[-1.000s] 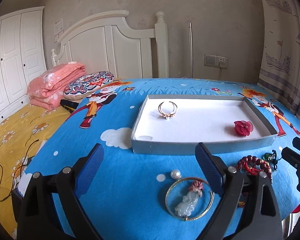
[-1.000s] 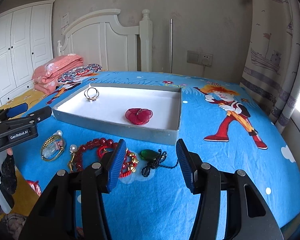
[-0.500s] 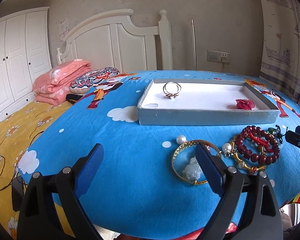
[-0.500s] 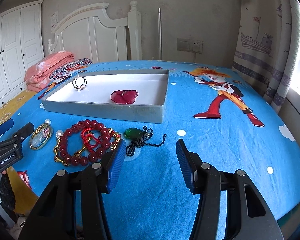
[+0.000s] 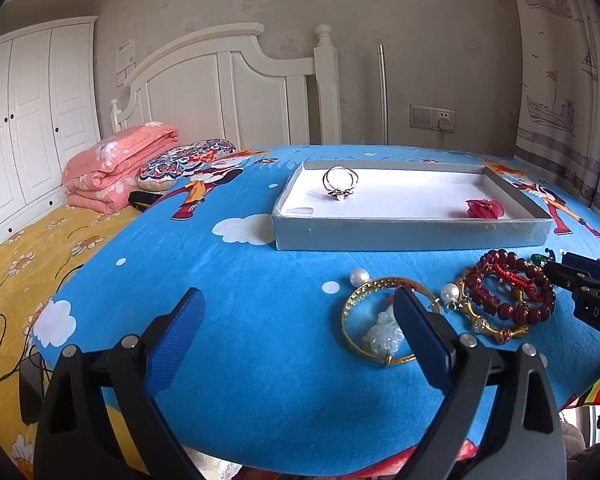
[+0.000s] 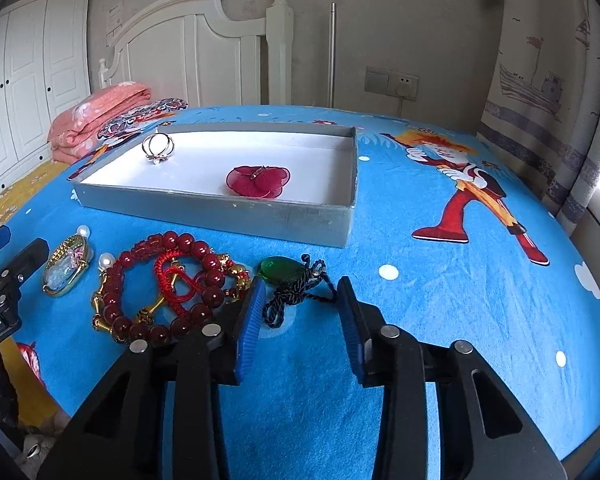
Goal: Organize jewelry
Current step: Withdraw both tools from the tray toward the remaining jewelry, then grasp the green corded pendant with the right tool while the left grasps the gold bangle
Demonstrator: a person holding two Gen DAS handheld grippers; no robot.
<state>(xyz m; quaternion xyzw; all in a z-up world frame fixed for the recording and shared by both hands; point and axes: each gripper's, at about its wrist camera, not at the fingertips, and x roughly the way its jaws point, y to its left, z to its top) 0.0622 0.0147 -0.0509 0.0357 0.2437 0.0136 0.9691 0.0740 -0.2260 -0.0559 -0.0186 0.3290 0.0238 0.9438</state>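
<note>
The right gripper [image 6: 299,308] hangs low over the blue cartoon bedsheet [image 6: 440,300] at the lower centre of its frame, its 2 blue-padded fingers [image 6: 249,320] parted to a moderate gap and holding nothing. Between them lies the dark cord of the green pendant [image 6: 277,270], whose stone sits just above the left pad; whether a pad touches the cord cannot be told.

Left of the pendant sit the red bead bracelet [image 6: 168,284], tangled with a red cord and gold-toned beads, a loose pearl [image 6: 107,260], and further left the gold bangle [image 6: 65,270] with a pale stone charm inside it.

The left gripper [image 5: 296,328] is spread wide and empty at the bottom of its frame, its right pad [image 5: 420,336] overlapping the bangle [image 5: 380,320] in the picture; contact is unclear.

The grey tray [image 6: 220,212] occupies mid-frame, holding 1 gold ring [image 6: 158,148] at its upper left and 1 red fabric flower [image 6: 258,180] toward its centre.
</note>
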